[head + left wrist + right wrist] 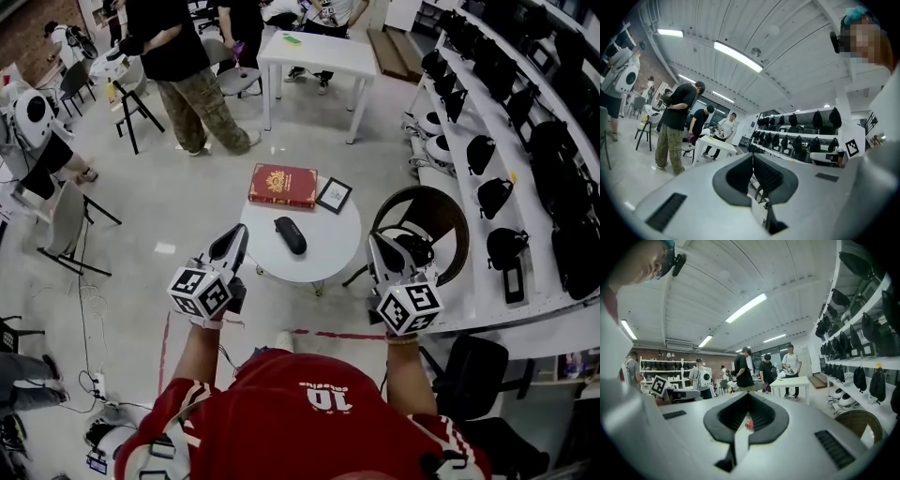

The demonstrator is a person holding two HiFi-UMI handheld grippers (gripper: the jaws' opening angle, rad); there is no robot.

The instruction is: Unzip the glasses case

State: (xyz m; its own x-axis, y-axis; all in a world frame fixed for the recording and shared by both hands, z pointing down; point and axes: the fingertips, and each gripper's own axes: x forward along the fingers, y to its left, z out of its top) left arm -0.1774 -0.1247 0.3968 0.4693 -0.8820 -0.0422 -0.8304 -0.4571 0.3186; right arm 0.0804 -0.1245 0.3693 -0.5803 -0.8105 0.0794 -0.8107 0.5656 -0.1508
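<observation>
The black glasses case (290, 234) lies zipped on a small round white table (323, 258), in the head view just ahead of both grippers. My left gripper (241, 232) hovers at the table's left edge, jaws shut and empty, its tip left of the case. My right gripper (374, 240) hangs off the table's right edge, jaws also shut with nothing in them. In the left gripper view the left gripper (752, 155) points level across the room, above the case. The right gripper (749, 393) does the same in the right gripper view, with a bit of red book (748, 423) showing through its gap.
A red book (282, 185) and a small framed picture (334, 195) lie at the table's far side. A round wicker chair (441, 211) stands right of the table, and shelves of black bags (497, 197) lie beyond it. A white rectangular table (317, 52) and standing people (187, 66) are farther off.
</observation>
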